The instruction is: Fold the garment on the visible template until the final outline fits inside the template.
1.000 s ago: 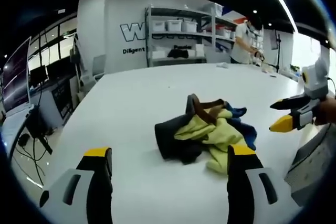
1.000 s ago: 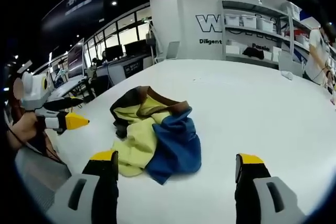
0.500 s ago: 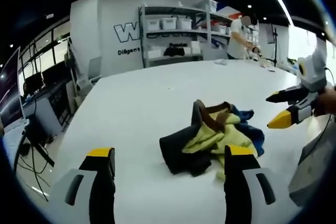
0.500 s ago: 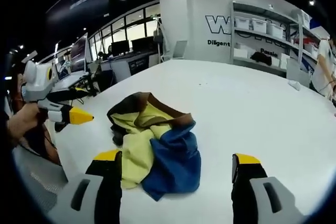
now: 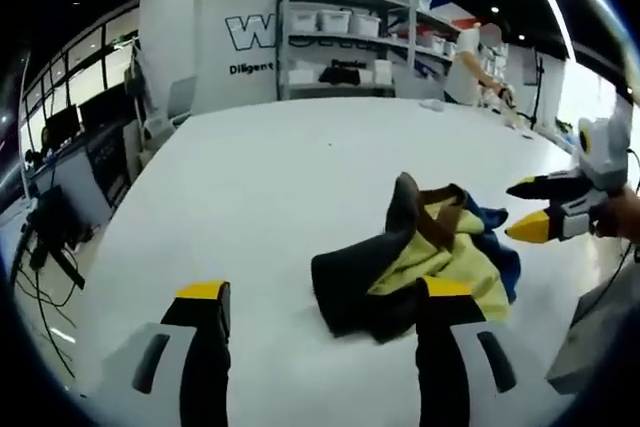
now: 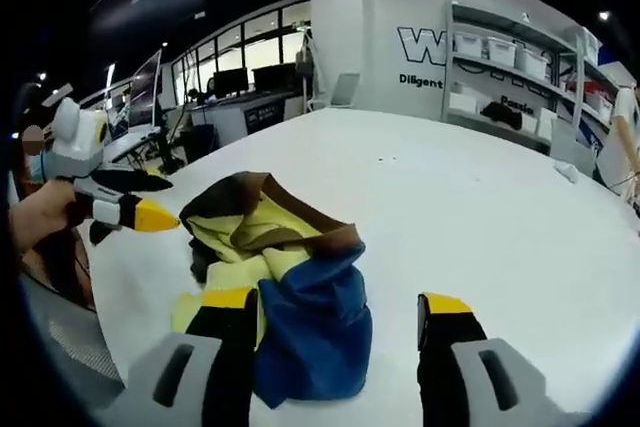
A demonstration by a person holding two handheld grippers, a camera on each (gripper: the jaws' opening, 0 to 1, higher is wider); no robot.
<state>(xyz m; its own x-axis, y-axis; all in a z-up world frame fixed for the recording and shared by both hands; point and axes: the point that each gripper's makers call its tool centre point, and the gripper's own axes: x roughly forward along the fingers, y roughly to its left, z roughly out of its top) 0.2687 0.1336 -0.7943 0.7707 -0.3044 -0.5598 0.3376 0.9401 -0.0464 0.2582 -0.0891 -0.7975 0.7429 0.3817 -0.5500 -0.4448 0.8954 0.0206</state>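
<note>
1. The garment (image 5: 420, 262) lies crumpled on the white bench (image 5: 270, 187), a heap of black, yellow, blue and brown.
2. Left gripper (image 5: 325, 297): fingers spread wide, holding nothing, low over the bench just before the heap.
3. Right gripper (image 6: 335, 307): fingers wide apart too (nothing held), one yellow tip against the blue folds.

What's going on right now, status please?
Both grippers open, left gripper, right gripper. Garment crumpled on white table, unfolded. Nothing in the way.
</note>
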